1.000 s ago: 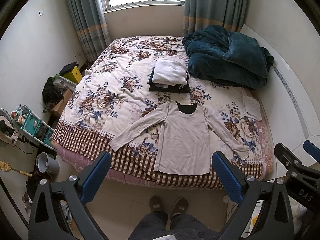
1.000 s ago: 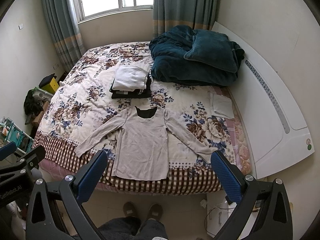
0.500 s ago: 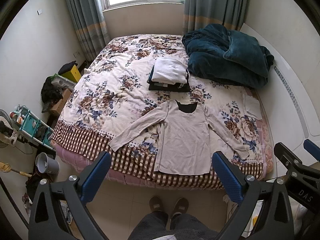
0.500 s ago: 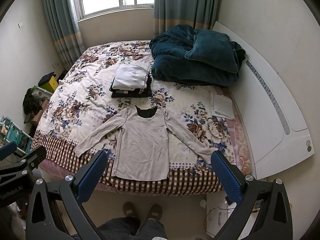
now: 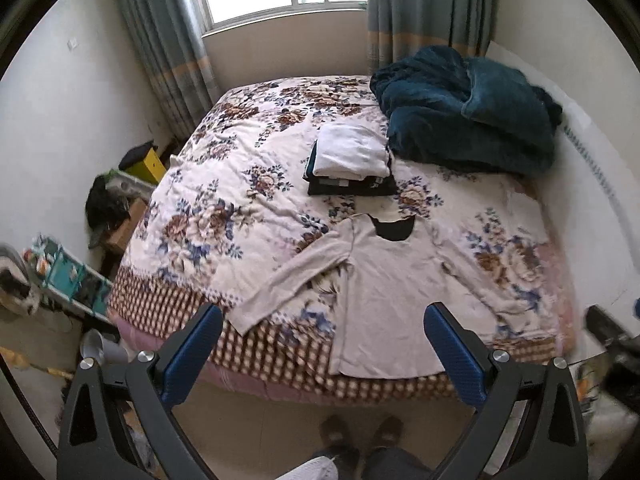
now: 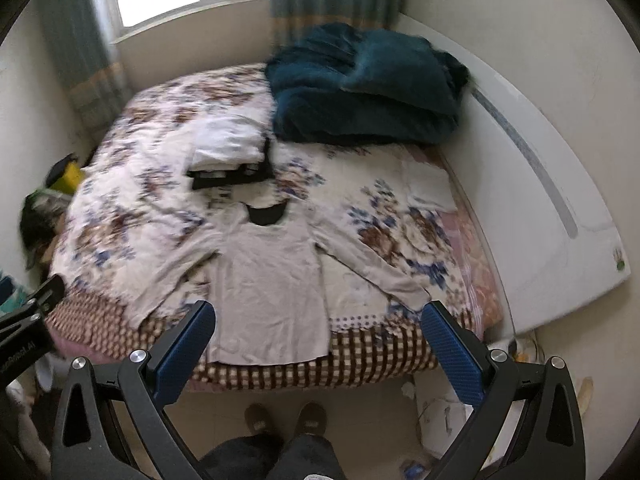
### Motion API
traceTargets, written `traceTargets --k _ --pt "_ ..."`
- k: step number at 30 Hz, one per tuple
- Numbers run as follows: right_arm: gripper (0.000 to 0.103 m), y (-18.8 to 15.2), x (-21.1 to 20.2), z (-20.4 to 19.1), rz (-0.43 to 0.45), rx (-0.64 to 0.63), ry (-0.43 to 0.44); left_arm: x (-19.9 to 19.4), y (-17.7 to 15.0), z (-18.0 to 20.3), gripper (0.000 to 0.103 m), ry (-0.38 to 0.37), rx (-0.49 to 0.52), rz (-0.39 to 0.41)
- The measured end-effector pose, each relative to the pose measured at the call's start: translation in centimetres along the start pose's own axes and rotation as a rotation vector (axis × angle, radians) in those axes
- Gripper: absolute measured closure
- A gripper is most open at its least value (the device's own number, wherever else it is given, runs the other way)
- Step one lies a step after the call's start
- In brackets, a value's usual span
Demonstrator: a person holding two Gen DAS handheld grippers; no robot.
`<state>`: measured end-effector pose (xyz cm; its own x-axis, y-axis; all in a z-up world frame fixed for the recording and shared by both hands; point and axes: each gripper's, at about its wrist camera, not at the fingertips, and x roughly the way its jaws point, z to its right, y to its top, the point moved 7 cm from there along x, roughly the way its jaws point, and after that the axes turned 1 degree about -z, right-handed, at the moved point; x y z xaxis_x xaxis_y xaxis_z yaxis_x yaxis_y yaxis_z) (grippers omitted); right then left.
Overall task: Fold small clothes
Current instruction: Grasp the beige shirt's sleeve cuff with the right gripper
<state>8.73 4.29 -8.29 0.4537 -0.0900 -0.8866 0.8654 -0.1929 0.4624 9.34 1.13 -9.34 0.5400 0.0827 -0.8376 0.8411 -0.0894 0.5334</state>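
Observation:
A beige long-sleeved top (image 5: 384, 284) (image 6: 272, 280) lies flat on the bed with both sleeves spread out and its hem at the near edge. My left gripper (image 5: 322, 326) hangs open above the floor in front of the bed, nothing between its blue fingers. In the same way my right gripper (image 6: 318, 322) stands open and empty, above the hem. Behind the top sits a stack of folded clothes (image 5: 352, 160) (image 6: 230, 152), white on dark.
A teal blanket (image 5: 468, 108) (image 6: 360, 88) is heaped at the back right of the floral bed (image 5: 224, 216). The white headboard (image 6: 540, 184) runs along the right side. Clutter and a teal rack (image 5: 68, 272) fill the floor at left. The person's feet (image 6: 284, 420) stand before the bed.
Both grippers have moved forward and down toward the bed, so the top looks larger and both views are blurred. The right view has swung a little to the right. Nothing was grasped.

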Motion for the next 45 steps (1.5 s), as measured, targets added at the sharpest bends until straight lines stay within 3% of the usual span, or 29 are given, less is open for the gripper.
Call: traceTargets --k 3,7,15,17,22,29,32,35,38,39,41,42,43,45 --pt "0.000 0.0 5.0 1.7 -0.055 0.073 -0.030 4.1 0.6 0.5 0.000 0.030 0.063 0.008" --pt "0.000 -0.9 13.1 5.0 -0.134 0.205 -0.029 11.0 1.0 2.0 0.000 0.044 0.101 -0.061" --pt "0.000 -6.5 33.9 13.9 -0.346 0.595 0.001 25.6 0.3 7.1 0.000 0.072 0.105 -0.194" --pt "0.000 -7.8 39.4 16.6 -0.366 0.688 0.012 28.8 -0.2 8.3 0.000 0.088 0.095 -0.242" --pt "0.000 -11.3 49.3 22.9 -0.376 0.910 -0.021 38.1 -2.4 11.5 0.000 0.107 0.084 -0.353" --pt "0.000 -17.2 58.4 28.4 -0.383 1.251 -0.031 49.2 -5.6 13.2 0.000 0.162 0.048 -0.475" --pt "0.002 -19.2 60.9 29.3 -0.340 1.407 0.000 52.6 -6.7 13.6 0.000 0.174 0.044 -0.502" --pt "0.005 -18.9 62.4 29.8 -0.248 1.458 -0.010 55.1 -7.5 13.9 0.000 0.160 0.032 -0.520" --pt "0.019 -17.9 63.8 30.2 -0.165 1.475 -0.085 56.6 -7.7 13.9 0.000 0.123 0.000 -0.505" --pt "0.031 -17.6 64.0 30.3 -0.141 1.485 -0.117 56.6 -7.6 13.9 0.000 0.116 -0.008 -0.495" --pt "0.062 -16.6 64.0 30.2 -0.118 1.488 -0.175 56.3 -7.5 13.9 0.000 0.112 -0.006 -0.478" --pt "0.086 -16.0 63.8 30.2 -0.113 1.485 -0.187 56.1 -7.5 13.9 0.000 0.111 0.001 -0.470" --pt "0.095 -15.1 63.8 30.0 -0.106 1.476 -0.196 55.9 -7.5 13.9 0.000 0.108 0.006 -0.465" --pt "0.097 -13.1 63.4 29.9 -0.082 1.440 -0.200 55.6 -7.4 13.7 0.000 0.096 0.006 -0.467"
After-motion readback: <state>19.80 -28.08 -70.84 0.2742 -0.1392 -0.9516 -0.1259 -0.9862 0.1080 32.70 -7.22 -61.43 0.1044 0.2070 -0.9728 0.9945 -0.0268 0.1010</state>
